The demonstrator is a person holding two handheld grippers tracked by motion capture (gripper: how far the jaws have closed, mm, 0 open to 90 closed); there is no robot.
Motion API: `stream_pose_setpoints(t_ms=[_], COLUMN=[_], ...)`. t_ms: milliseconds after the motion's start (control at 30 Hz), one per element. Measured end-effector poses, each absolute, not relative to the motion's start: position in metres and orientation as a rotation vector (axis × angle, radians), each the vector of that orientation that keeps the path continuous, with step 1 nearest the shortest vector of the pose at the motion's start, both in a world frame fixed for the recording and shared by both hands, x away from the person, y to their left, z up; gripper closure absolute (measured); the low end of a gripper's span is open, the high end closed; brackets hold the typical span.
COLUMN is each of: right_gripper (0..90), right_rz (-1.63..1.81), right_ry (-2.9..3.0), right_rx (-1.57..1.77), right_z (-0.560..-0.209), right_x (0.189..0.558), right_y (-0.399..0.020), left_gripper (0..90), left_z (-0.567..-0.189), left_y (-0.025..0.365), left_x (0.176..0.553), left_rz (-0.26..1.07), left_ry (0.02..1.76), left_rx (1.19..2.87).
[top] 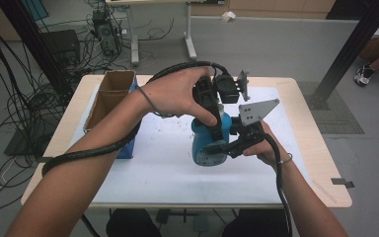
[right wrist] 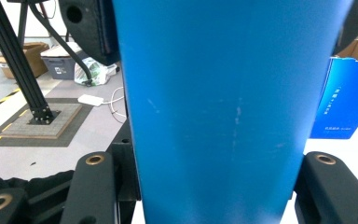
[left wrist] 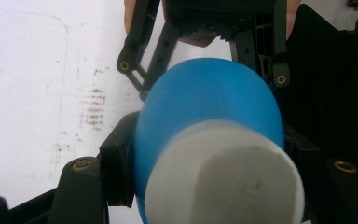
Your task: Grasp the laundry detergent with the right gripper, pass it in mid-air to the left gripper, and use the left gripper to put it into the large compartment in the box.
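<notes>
Bottle (top: 208, 143) on table (top: 143, 177), box (top: 109, 98) to its left.

One blue bottle (top: 208, 143) stands on the bench (top: 306, 143), and it carries one white cap (left wrist: 223, 182). Two grippers are at it: the left gripper (top: 212, 106) and the right gripper (top: 227, 145), each with two black jaws, and each trailing one cable. Two grey three-cornered plates show, one per gripper. One open cardboard box (top: 109, 94) with a blue side sits on the bench. One white sheet (top: 153, 173) covers the benchtop. Two forearms come in.
</notes>
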State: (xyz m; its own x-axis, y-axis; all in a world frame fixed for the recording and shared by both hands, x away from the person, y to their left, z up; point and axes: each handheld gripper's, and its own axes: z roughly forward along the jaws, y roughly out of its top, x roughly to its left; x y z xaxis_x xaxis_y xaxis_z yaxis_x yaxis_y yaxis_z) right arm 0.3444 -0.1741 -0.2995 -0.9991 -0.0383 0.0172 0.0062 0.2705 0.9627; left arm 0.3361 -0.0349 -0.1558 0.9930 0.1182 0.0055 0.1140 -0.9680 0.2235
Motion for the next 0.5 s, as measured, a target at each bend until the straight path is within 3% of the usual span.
stream_pose_setpoints(t_ms=[500], right_gripper=[44.8], right_rz=[-1.881], right_ry=[-2.478], right_rx=[0.03], right_z=[-0.2989], right_x=[0.344], right_y=[-0.1767], left_gripper=[37.3], left_z=[-0.1548], left_y=[-0.0379], left_x=[0.3357], left_rz=[0.033], left_ry=[0.17], left_rx=[2.915])
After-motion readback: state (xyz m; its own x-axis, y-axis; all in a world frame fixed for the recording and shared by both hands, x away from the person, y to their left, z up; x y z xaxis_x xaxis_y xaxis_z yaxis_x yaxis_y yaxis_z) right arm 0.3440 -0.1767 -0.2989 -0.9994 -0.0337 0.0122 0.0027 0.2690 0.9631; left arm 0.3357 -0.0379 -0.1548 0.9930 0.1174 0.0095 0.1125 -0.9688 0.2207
